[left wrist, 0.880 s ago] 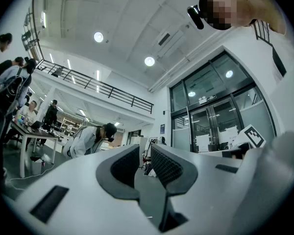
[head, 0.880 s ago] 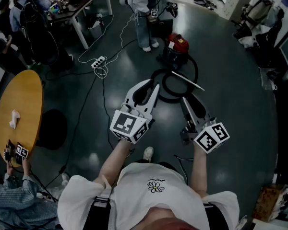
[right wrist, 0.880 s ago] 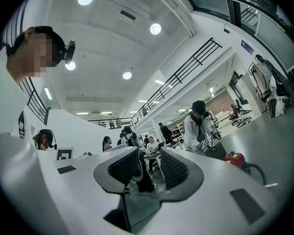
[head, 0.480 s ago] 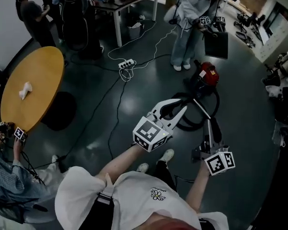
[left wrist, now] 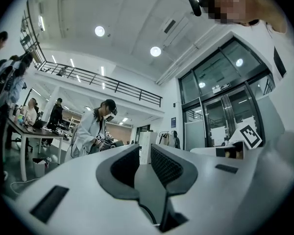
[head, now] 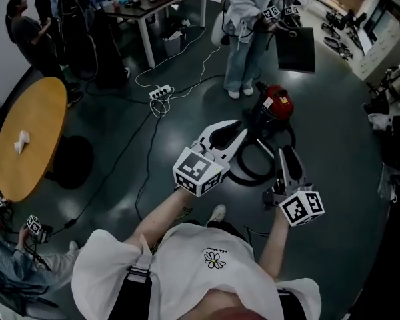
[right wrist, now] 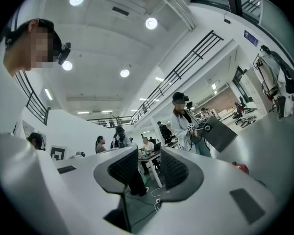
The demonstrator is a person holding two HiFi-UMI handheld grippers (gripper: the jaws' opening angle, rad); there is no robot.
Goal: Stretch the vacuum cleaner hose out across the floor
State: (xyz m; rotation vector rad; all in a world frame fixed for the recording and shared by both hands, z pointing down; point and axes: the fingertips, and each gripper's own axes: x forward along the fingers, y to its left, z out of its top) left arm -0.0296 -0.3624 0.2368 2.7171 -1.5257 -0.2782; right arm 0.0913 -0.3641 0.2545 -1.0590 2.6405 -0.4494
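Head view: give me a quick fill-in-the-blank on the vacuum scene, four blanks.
The vacuum cleaner body is ___.
Its black hose lies ___ on the floor, not stretched out.
The crumpled white tissue lies on the round ___.
The right gripper has its jaws apart with ___ between them.
Missing: red; coiled; table; nothing.

The hose (head: 248, 177) lies coiled just before the vacuum cleaner (head: 275, 105), seemingly joined; a table (head: 27, 139) stands well left.
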